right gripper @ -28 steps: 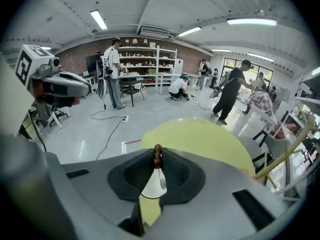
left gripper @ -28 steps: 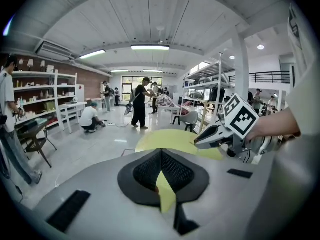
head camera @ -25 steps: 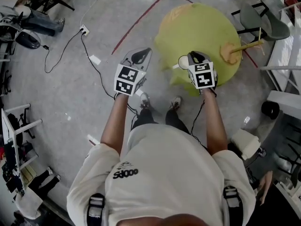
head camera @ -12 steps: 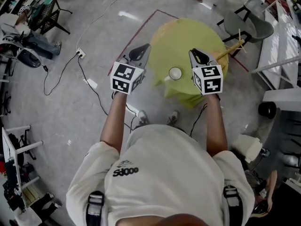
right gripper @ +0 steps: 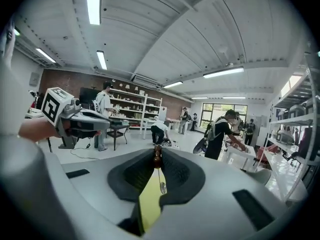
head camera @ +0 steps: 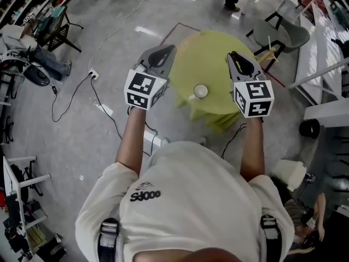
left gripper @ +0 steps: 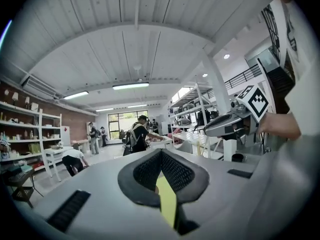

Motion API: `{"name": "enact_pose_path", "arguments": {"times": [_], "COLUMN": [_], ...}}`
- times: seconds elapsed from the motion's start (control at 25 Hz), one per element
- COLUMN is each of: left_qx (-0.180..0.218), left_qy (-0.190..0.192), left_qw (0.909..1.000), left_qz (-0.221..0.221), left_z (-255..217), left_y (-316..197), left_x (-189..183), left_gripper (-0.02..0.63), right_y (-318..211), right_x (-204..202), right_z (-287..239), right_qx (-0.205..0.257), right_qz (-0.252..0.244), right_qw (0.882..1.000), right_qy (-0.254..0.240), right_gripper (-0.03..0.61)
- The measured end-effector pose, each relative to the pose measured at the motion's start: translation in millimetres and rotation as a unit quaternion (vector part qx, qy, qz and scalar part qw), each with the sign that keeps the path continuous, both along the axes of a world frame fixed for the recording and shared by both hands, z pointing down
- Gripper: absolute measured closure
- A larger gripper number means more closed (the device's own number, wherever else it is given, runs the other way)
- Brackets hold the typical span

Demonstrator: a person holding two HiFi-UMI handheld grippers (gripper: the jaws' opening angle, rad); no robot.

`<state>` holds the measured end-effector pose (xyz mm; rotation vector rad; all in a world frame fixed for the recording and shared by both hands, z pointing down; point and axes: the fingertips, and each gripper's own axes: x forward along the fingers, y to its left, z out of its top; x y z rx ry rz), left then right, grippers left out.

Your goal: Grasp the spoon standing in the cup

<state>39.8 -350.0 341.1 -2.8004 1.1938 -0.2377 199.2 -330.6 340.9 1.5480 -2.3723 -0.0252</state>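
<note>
Head view first: the person stands with both arms out, a gripper in each hand, above a round table (head camera: pixel 218 53) draped in yellow cloth. A white cup (head camera: pixel 200 91) sits on that cloth near the edge closest to the person. In the picture it lies between the two grippers and apart from both. From up here I can't pick out the spoon at all.

The right gripper view settles it. The right gripper (right gripper: pixel 157 151) has its jaws drawn in on a small spoon (right gripper: pixel 157 159). The spoon's brown end is pinched at the jaw tips, and its thin metal stem and little bowl run back along the narrow gap between the pads. The yellow of the table shows through that gap. So the spoon is in the right claw, not in the cup.

The left gripper (left gripper: pixel 160 153) has its pads meeting at the tips, with nothing between them and only a sliver of yellow behind. Each gripper shows at the edge of the other's view.

A grey chair (head camera: pixel 278 34) stands beyond the table, and a cable (head camera: pixel 103 100) trails over the floor to the left. Several people (right gripper: pixel 222 134) work at benches and shelves further off.
</note>
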Motion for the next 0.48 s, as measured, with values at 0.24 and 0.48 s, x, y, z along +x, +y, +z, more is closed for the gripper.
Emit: {"name": "enact_pose_path", "arguments": {"times": [0.24, 0.48], "left_qx": [0.03, 0.047], "left_qy": [-0.005, -0.005], "left_qw": [0.9994, 0.9986], "left_qz": [0.013, 0.023], "left_z": [-27, -43], "left_y": [10, 21], "left_x": [6, 13], "left_gripper": [0.588, 0.588], "right_y": [19, 28], "right_x": [-3, 2], "right_z": [-34, -43], "right_qx": [0.036, 0.047], "right_qz": [-0.004, 0.002], "right_qw": [0.999, 0.999], "right_qy": [0.011, 0.014], "right_gripper": [0.517, 0.517]}}
